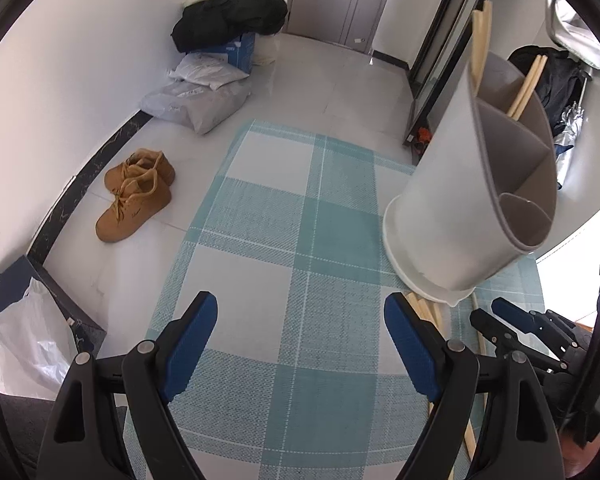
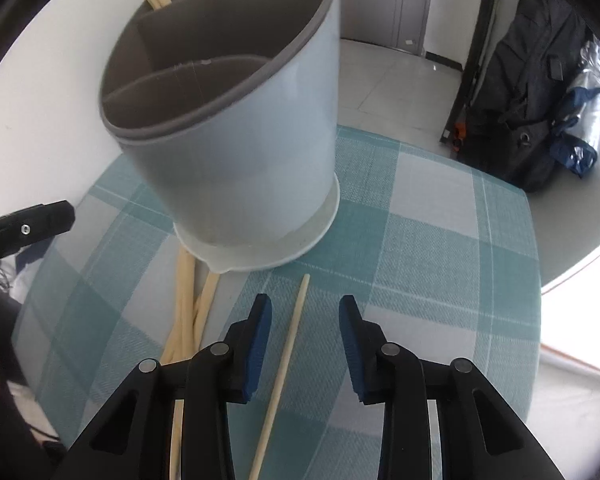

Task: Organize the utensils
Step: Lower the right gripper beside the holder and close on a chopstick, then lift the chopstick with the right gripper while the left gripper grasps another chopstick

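The right gripper (image 2: 304, 344), half open, straddles a thin wooden chopstick (image 2: 288, 356) without touching it. It looks light, stiff, and best pinched mid-shaft. The left gripper (image 1: 300, 344) hangs wide, empty.

Holder (image 2: 240, 152) hides the loose chopsticks' (image 2: 188, 312) far ends — top edge crops it.

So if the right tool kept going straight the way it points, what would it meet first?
Most likely the single chopstick lying between the right tool's open jaws on the checked cloth; the holder stands farther ahead, though depth is hard to judge.
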Available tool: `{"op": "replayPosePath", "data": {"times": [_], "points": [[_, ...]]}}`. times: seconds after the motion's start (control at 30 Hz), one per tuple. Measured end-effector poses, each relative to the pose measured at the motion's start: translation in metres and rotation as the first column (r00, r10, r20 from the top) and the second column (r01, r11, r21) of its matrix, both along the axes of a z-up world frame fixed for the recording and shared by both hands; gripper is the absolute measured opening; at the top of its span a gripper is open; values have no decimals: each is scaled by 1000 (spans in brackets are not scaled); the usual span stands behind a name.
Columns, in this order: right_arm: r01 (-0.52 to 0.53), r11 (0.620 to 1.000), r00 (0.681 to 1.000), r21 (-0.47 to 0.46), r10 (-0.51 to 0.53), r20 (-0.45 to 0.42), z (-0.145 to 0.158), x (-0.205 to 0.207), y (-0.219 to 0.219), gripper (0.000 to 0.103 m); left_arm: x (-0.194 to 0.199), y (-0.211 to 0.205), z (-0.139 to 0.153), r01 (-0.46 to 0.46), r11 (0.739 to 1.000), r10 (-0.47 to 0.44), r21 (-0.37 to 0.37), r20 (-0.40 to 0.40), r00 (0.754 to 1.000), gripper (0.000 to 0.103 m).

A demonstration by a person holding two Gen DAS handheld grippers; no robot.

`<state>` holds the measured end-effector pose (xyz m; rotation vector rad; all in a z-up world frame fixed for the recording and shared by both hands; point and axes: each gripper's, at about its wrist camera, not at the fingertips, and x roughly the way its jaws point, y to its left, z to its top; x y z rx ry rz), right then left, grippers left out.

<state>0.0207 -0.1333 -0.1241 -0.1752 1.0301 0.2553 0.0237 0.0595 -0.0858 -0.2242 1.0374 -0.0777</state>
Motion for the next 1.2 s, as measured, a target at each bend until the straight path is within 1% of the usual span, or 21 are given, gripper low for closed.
{"op": "replayPosePath", "data": {"times": [0.1,0.2,0.27,0.3,0.33,0.4,0.53,0.63,0.8,0.83,0.97,1.03,1.07,1.17,1.2], "points": [[-8,1000,1000,-23,8,10,-6,1,3,30,3,1,-4,-1,1000,1,-7,-20,1000,82],[-11,1000,999,-22,11,33,-6,4,6,24,6,2,-8,-2,1000,2,-7,-35,999,82],[-18,1000,999,-18,19,39,-7,3,8,18,8,3,-10,-4,1000,4,-1,-43,999,82],[-25,1000,999,-17,26,39,-6,3,9,9,9,3,-11,-3,1000,3,1,-46,999,82],[-28,999,999,-18,29,39,-6,0,11,5,9,3,-12,-1,1000,1,0,-50,999,82],[-36,999,999,-6,36,27,-5,0,11,3,9,3,-14,8,1000,-9,-15,-62,998,82],[-12,998,1000,56,11,14,0,0,4,3,7,-5,-18,44,998,-46,-35,-83,995,82],[25,992,999,120,-28,23,9,1,-10,3,0,-15,-17,104,993,-107,-47,-78,991,82],[117,957,991,266,-129,25,29,-3,-38,3,-13,-36,-19,209,975,-215,-73,-90,972,82],[137,947,989,292,-150,22,31,-3,-44,3,-16,-42,-20,233,970,-238,-67,-94,967,82],[189,893,977,408,-212,11,43,-12,-67,3,-24,-56,-25,273,961,-275,-39,-121,954,82],[198,875,973,441,-230,19,50,-16,-70,3,-25,-60,-28,278,960,-280,-33,-138,950,82],[203,867,970,456,-240,25,53,-19,-73,3,-26,-63,-26,279,960,-278,-14,-129,952,82],[211,851,964,481,-263,42,60,-25,-82,3,-26,-68,-25,285,958,-282,9,-137,950,82],[211,849,963,484,-266,47,61,-20,-88,3,-26,-69,-26,288,957,-282,25,-140,949,82]]}}
